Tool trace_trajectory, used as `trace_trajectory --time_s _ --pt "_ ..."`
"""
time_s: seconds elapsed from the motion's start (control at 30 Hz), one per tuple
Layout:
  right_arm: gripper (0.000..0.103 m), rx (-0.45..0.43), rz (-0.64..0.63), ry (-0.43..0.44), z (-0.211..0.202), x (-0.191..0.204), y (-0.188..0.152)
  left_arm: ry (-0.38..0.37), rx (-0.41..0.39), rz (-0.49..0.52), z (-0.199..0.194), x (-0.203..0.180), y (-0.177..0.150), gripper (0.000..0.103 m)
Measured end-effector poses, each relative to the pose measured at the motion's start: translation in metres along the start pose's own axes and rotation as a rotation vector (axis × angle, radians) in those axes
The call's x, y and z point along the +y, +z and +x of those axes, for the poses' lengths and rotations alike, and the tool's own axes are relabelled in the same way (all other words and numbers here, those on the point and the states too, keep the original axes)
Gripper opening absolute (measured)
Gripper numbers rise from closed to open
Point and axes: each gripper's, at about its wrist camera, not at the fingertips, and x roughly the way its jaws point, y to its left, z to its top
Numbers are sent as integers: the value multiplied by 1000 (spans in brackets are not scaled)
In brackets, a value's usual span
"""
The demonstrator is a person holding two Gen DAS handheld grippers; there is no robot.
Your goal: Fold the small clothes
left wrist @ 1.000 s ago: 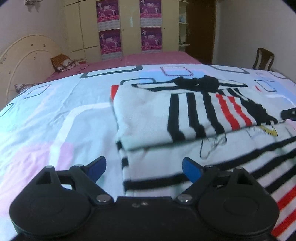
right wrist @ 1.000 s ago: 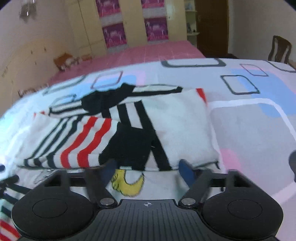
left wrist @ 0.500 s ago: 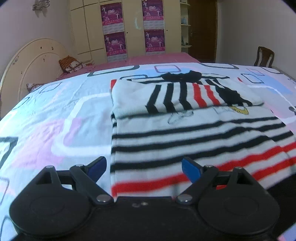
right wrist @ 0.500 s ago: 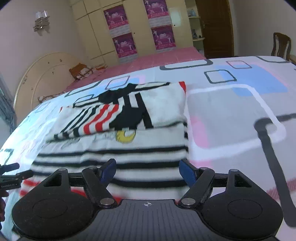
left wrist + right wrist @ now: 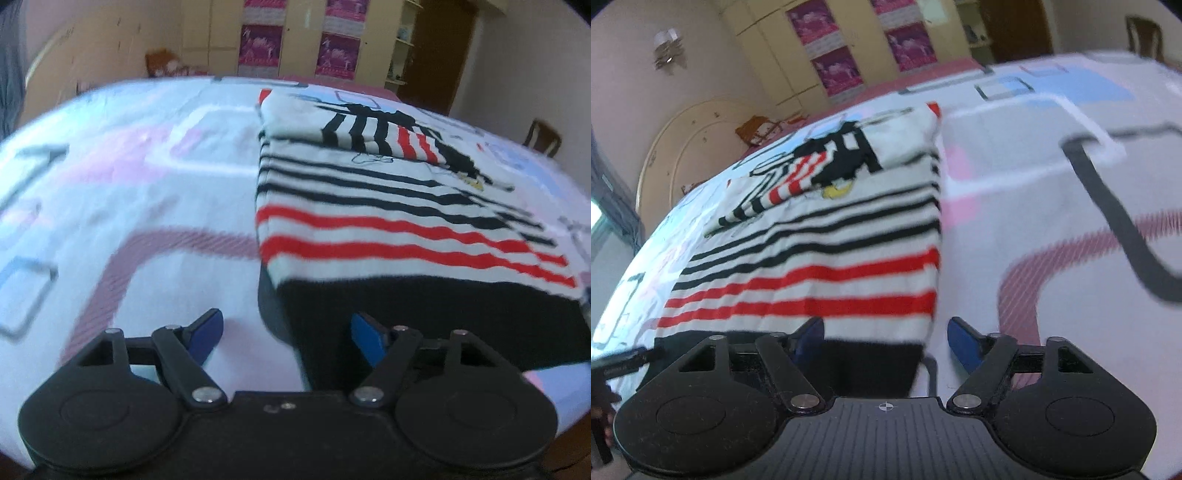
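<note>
A small white sweater [image 5: 388,206] with black and red stripes lies flat on the bed, its sleeves folded across the chest at the far end. Its black hem band [image 5: 424,321] is nearest me. My left gripper [image 5: 287,336] sits at the hem's left corner. Its jaws are closing with the corner between them, the pads not touching the cloth. My right gripper [image 5: 886,341] sits at the right corner of the hem [image 5: 871,362], jaws likewise closing around it without pressing. The left gripper's finger [image 5: 624,363] shows at the left edge of the right wrist view.
The bed carries a pale patterned sheet [image 5: 147,177], pink bedding behind it. A cream headboard [image 5: 676,147] and a pillow [image 5: 757,127] stand far left. A wardrobe with posters [image 5: 258,48], a dark door [image 5: 436,48] and a wooden chair [image 5: 543,136] line the back.
Both grippers have pulled back from the folded sleeves to the near black hem, one at each corner. Their jaws now stand narrower than before.
</note>
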Motion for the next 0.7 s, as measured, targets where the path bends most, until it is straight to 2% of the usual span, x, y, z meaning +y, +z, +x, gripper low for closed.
trace_trajectory --time_s 0.07,0.13,0.2,0.3,0.4,0.5,0.63,0.67,0.7 --pt "50 18 70 17 2 -14 -6 -68 11 -50 -2 7 -1 74" --pt "50 24 99 56 0 -19 -9 -140 20 -120 -3 16 -1 71" --pt "50 55 111 112 -1 -19 -12 -205 35 -183 -2 23 -1 59" --pt "50 92 159 208 -1 -22 -20 -289 46 -271 3 34 -5 57" --pt "50 85 185 231 3 -25 -18 -363 41 -366 13 43 -3 57" --pt "50 77 224 245 17 -30 -4 -427 48 -395 28 44 6 57" --pt "50 97 228 262 24 -30 -1 -536 102 -404 37 41 7 57" --pt "50 106 225 275 22 -29 -4 -538 103 -392 35 39 5 54" --pt "44 116 221 285 19 -28 -9 -538 105 -383 33 37 1 46"
